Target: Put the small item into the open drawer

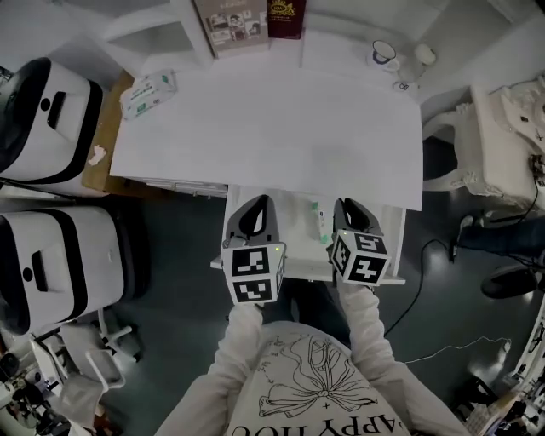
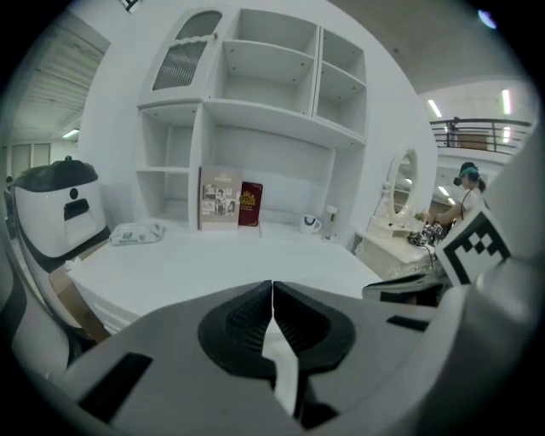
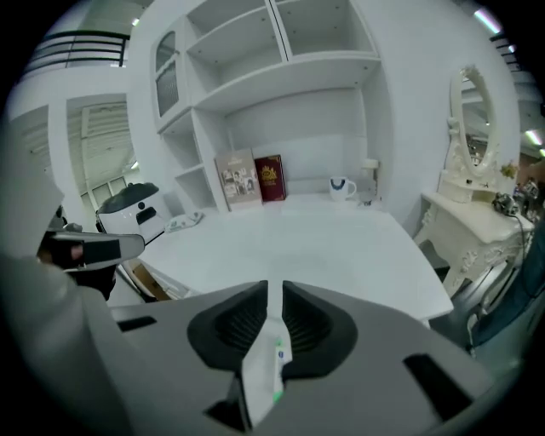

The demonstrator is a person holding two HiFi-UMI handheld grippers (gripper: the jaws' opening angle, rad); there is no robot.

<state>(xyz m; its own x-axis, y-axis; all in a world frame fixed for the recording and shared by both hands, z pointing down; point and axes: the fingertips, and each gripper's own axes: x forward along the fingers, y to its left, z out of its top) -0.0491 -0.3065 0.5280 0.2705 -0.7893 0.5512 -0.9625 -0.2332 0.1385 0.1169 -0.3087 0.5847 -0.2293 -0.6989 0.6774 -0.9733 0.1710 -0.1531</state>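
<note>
The open drawer (image 1: 298,213) juts out from under the white desk (image 1: 272,128). The small item (image 1: 320,223), a white tube with green print, lies inside it between my two grippers. My left gripper (image 1: 255,215) hovers over the drawer's left part with its jaws (image 2: 272,294) closed together and empty. My right gripper (image 1: 349,213) is over the drawer's right part, just right of the tube. Its jaws (image 3: 274,294) stand a narrow slit apart with nothing between the pads. Below that slit the tube (image 3: 271,362) shows on the drawer bottom.
On the desk are a tissue pack (image 1: 146,92), two books (image 1: 247,21) against the shelf unit, and a mug (image 1: 383,55). White appliances (image 1: 43,119) stand to the left and a white dressing table (image 1: 511,136) to the right. A cable (image 1: 434,255) runs over the floor.
</note>
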